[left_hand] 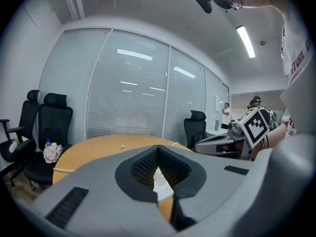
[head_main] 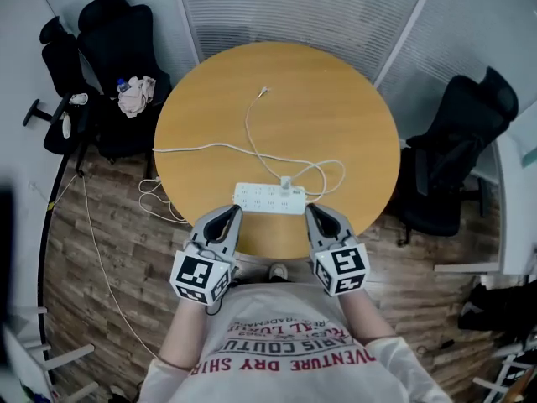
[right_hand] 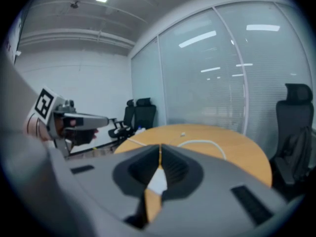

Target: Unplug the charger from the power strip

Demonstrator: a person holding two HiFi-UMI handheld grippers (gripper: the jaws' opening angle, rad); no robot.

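A white power strip (head_main: 268, 198) lies near the front edge of the round wooden table (head_main: 336, 99). A small white charger (head_main: 286, 182) is plugged into its right part, and its thin white cable (head_main: 249, 137) loops across the tabletop. My left gripper (head_main: 232, 214) hovers just in front of the strip's left end, jaws shut and empty. My right gripper (head_main: 312, 211) hovers at the strip's right end, also shut with nothing held. In the left gripper view the strip (left_hand: 162, 185) shows below the closed tips (left_hand: 158, 148). The right gripper view shows it blurred (right_hand: 158, 180).
Black office chairs stand to the left (head_main: 117, 49) and right (head_main: 457, 141) of the table. A cloth and a bottle (head_main: 134, 95) rest on the left chair. The strip's white cord (head_main: 101, 259) trails off the table's left side onto the wooden floor. Blinds cover the glass wall behind.
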